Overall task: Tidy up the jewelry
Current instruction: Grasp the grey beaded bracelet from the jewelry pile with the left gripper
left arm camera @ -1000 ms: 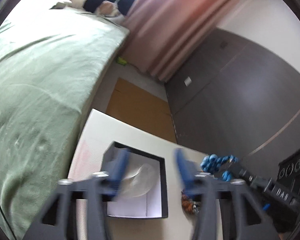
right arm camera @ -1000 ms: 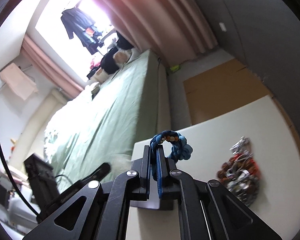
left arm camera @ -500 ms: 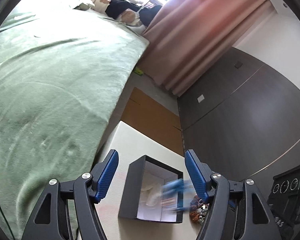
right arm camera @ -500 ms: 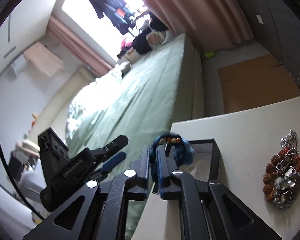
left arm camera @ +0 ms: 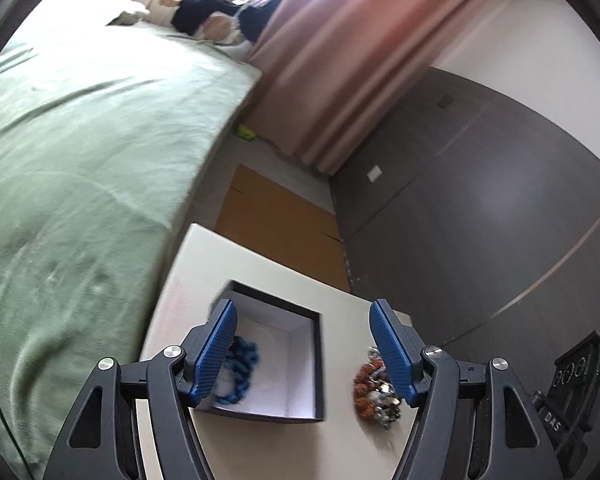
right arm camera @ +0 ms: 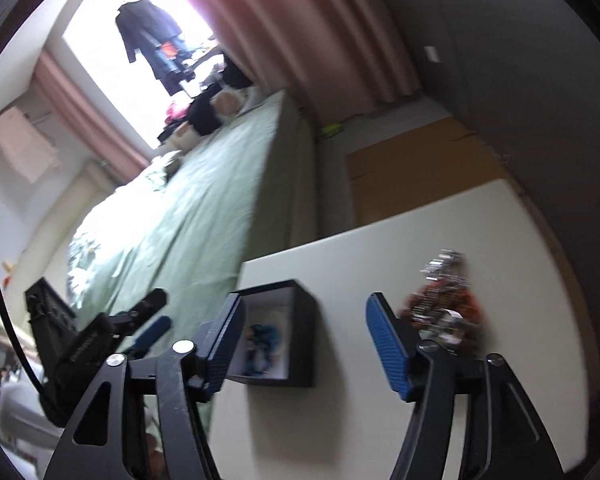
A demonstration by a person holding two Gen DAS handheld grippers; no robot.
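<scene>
A black jewelry box (left arm camera: 318, 364) with a white lining stands open on the cream table (left arm camera: 268, 276). A blue beaded bracelet (left arm camera: 240, 372) lies inside it, also seen in the right wrist view (right arm camera: 265, 340). A pile of brown-bead and silver jewelry (left arm camera: 376, 388) lies on the table to the right of the box (right arm camera: 300, 344), and shows blurred in the right wrist view (right arm camera: 448, 308). My left gripper (left arm camera: 304, 352) is open and empty above the box. My right gripper (right arm camera: 304, 344) is open and empty, with the box behind its left finger.
A bed with a green cover (left arm camera: 72, 152) runs along the table's left side. Brown cardboard (left arm camera: 276, 224) lies on the floor beyond the table. A dark wardrobe wall (left arm camera: 480, 208) stands at the right, pink curtains (left arm camera: 340, 52) behind. The left gripper's body (right arm camera: 100, 340) shows at the right wrist view's left.
My right gripper opened and let go of the blue bracelet, which now lies in the box. The right gripper drew back to the right. The left gripper stayed open.
</scene>
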